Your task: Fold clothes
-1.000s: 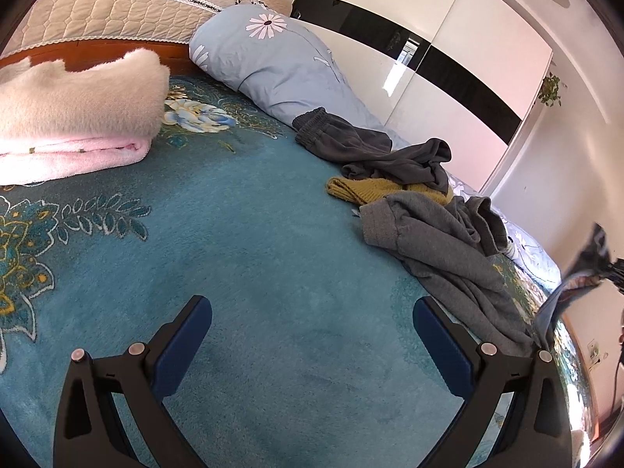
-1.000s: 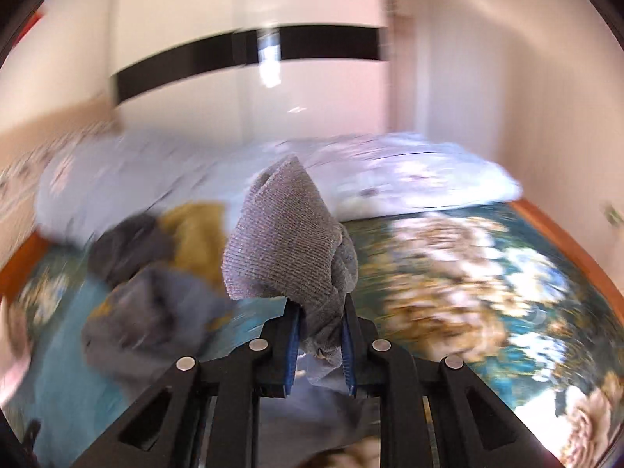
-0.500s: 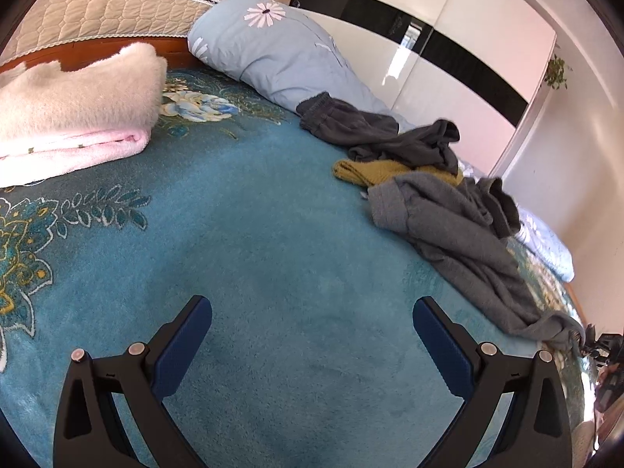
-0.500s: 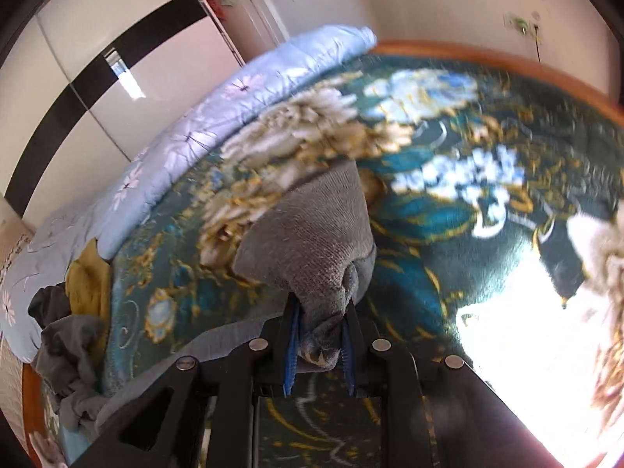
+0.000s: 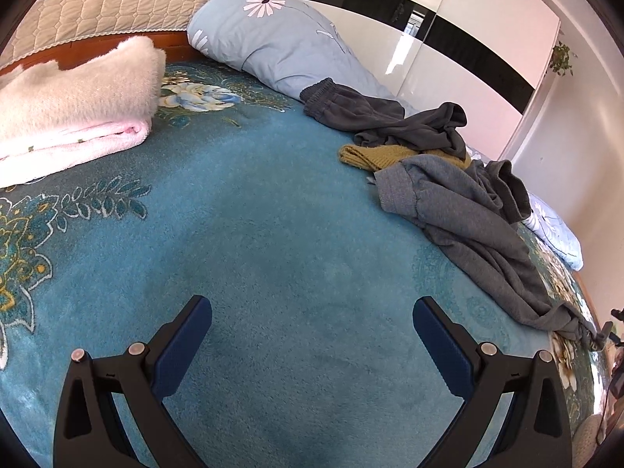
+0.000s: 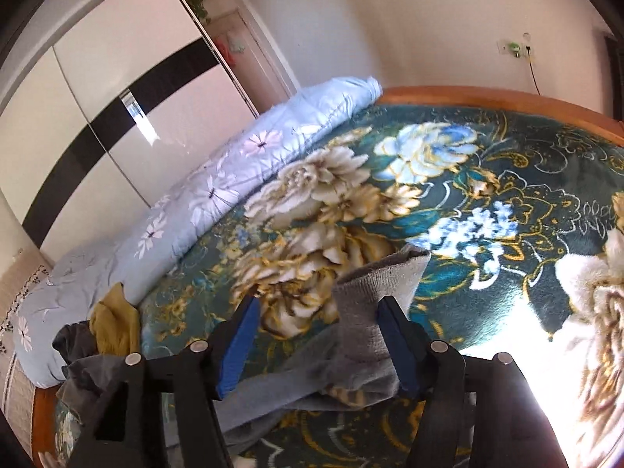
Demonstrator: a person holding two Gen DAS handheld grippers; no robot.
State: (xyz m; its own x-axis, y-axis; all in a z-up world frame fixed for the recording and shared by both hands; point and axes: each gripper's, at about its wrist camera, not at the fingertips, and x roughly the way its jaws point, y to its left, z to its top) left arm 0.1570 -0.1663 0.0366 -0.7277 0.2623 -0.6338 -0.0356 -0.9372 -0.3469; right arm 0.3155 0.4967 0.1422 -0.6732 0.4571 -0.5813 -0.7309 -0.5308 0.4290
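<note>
A grey sweatshirt (image 5: pixel 468 214) lies stretched across the teal floral bedspread (image 5: pixel 253 234), one sleeve trailing to the bed's right edge. Beside it lie dark grey trousers (image 5: pixel 382 121) and a mustard knit (image 5: pixel 386 154). My left gripper (image 5: pixel 312 347) is open and empty, low over bare bedspread, well left of the sweatshirt. My right gripper (image 6: pixel 316 347) is open; the sweatshirt's ribbed grey cuff (image 6: pixel 374 296) lies between its fingers, against the right finger (image 6: pixel 396 347), resting on the bedspread (image 6: pixel 487 179). The clothes pile (image 6: pixel 105 335) shows at the far left there.
A folded pink and cream blanket (image 5: pixel 74 105) lies at the left by the headboard. A pale blue floral pillow (image 5: pixel 273 39) and quilt (image 6: pixel 218 195) run along the far side. A white wardrobe (image 5: pixel 448 50) stands behind. The wooden bed rim (image 6: pixel 487 97) edges the foot.
My right gripper has opened and let go of the grey cuff, which now rests on the bedspread. The sleeve was drawn out toward the bed's edge. My left gripper stayed open, shifting slightly.
</note>
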